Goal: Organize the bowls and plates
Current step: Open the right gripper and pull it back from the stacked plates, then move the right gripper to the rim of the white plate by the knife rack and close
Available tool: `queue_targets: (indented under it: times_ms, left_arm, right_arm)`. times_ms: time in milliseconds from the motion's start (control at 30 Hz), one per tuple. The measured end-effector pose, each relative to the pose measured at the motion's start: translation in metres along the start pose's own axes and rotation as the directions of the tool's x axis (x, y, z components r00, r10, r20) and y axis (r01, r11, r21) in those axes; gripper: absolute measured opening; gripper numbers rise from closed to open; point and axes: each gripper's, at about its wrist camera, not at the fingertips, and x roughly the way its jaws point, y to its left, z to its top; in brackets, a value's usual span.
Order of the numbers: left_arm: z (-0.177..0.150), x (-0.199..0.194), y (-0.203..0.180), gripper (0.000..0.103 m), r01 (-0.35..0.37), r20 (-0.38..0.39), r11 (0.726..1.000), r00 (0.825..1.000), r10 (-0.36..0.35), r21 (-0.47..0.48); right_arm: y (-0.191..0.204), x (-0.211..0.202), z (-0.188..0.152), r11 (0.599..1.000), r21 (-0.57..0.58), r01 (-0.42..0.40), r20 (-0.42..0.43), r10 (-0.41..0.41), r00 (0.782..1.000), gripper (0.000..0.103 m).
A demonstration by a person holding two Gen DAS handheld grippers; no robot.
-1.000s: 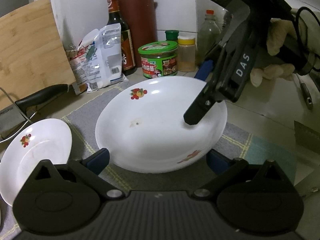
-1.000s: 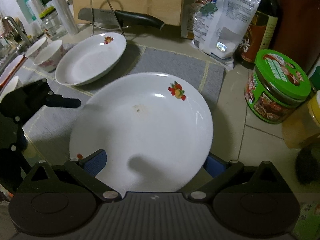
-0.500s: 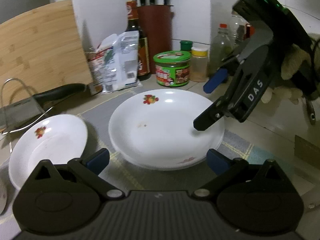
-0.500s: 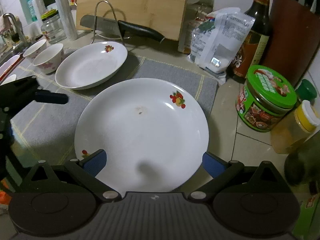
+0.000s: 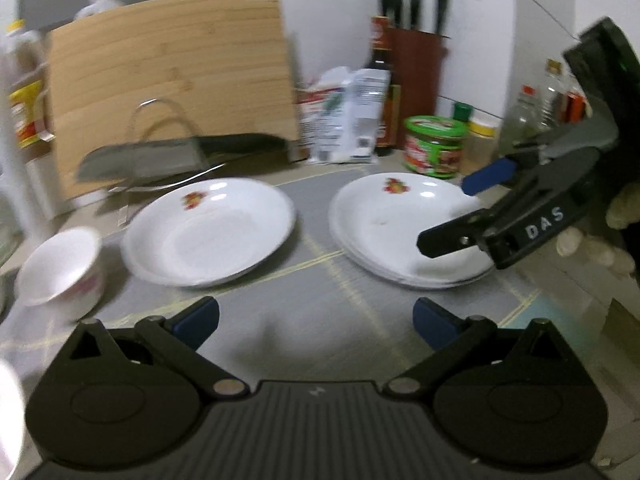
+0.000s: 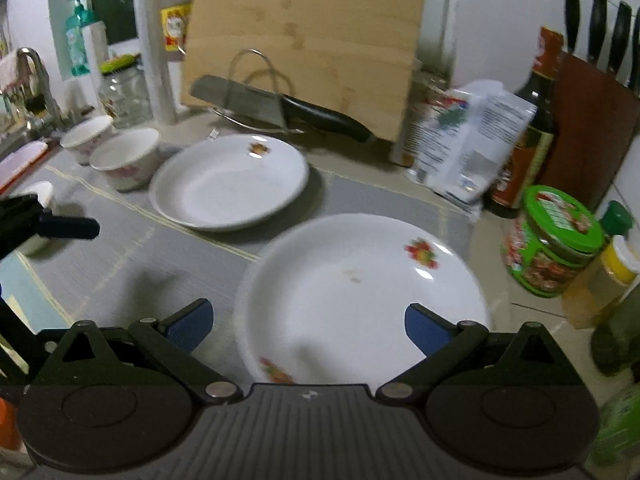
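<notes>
Left wrist view: two white plates are being shown on a grey mat (image 5: 344, 304), the stacked plates (image 5: 396, 236) at about one o'clock and a single deep plate (image 5: 212, 236) at about eleven, with a small bowl (image 5: 60, 272) at nine o'clock near the mat's edge. The left gripper (image 5: 316, 316) is being held wide apart and empty above the bare mat between the plates. The right gripper (image 5: 468, 208) is being seen from the side over the far rim of the stack, its fingers spread and nothing being carried. In the right wrist view the right gripper (image 6: 308, 326) is being held wide over the near rim of the stack (image 6: 360, 296), while two more bowls (image 6: 124, 156) are being shown at ten o'clock beside the deep plate (image 6: 228, 184). These dishes are being judged stiff, glazed, slippery and breakable, and fairly heavy when stacked. A hold is best being taken at the raised rim, one finger above and one below, squarely and firmly, since the smooth glaze is being expected to slip under a shallow pinch.
</notes>
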Motion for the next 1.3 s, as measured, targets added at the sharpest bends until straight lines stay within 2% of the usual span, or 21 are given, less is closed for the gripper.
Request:
queue_targets:
  times_ms: [167, 367, 533, 700, 933, 1133, 1300]
  left_arm:
    - [-0.018, -0.019, 0.028, 0.102, -0.019, -0.007, 1.000, 1.000, 0.019, -0.015]
    - [-0.034, -0.028, 0.051, 0.102, 0.024, -0.003, 1.000, 1.000, -0.024, -0.014]
    - [-0.040, -0.023, 0.060, 0.102, 0.041, -0.006, 0.999, 0.999, -0.041, -0.025]
    - [-0.038, -0.011, 0.065, 0.102, 0.008, -0.007, 0.999, 1.000, -0.009, -0.051]
    - [-0.025, 0.019, 0.072, 0.102, -0.066, -0.048, 0.993, 0.997, 0.061, -0.099]
    - [-0.016, 0.051, 0.074, 0.102, -0.101, -0.089, 0.986, 0.992, 0.090, -0.131]
    - [-0.012, 0.069, 0.072, 0.102, -0.129, -0.117, 0.981, 0.987, 0.113, -0.148]
  right_arm:
    - [0.040, 0.003, 0.004, 1.000, 0.001, -0.006, 0.016, 0.006, 1.000, 0.103]
    - [0.075, 0.008, 0.007, 1.000, 0.015, 0.006, -0.008, -0.006, 1.000, 0.103]
    - [0.086, 0.011, 0.015, 1.000, 0.007, 0.008, -0.017, -0.008, 1.000, 0.103]
    - [0.075, 0.024, 0.034, 0.999, -0.034, -0.024, -0.025, 0.023, 0.999, 0.103]
    - [0.042, 0.062, 0.068, 0.994, -0.076, -0.080, -0.055, 0.076, 0.996, 0.103]
    - [0.010, 0.097, 0.093, 0.985, -0.063, -0.163, -0.122, 0.155, 0.980, 0.103]
    - [-0.010, 0.130, 0.110, 0.969, -0.044, -0.242, -0.187, 0.230, 0.955, 0.103]
